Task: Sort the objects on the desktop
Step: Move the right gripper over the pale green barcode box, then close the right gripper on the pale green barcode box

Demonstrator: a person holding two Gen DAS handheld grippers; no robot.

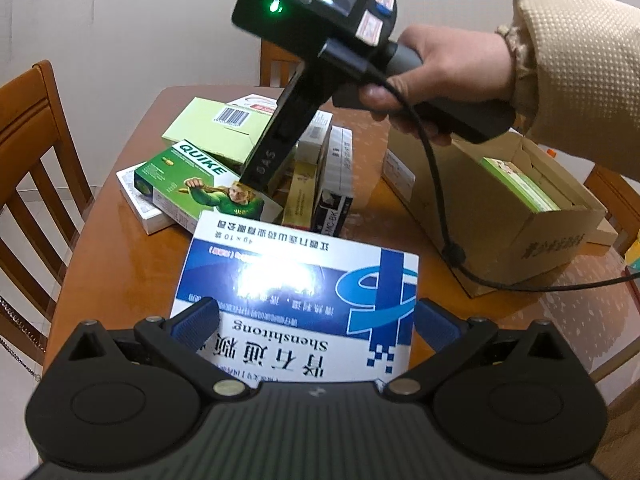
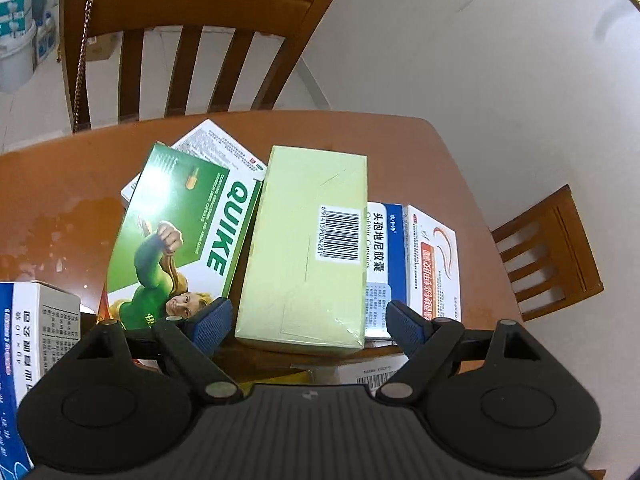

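Note:
In the left wrist view my left gripper is shut on a large blue-and-white medicine box, one pad on each long side, held above the wooden table. The same box shows at the left edge of the right wrist view. My right gripper stands open over the pile, pointing down. The near end of a pale green box with a barcode lies between its fingers, and the pads do not press on it. A green QUIKE box lies just to its left.
An open cardboard carton holding a green-edged box sits at the table's right. More boxes lie in the pile: a blue-white one, a red-white one, a black one. Wooden chairs surround the table. A black cable hangs from the right gripper.

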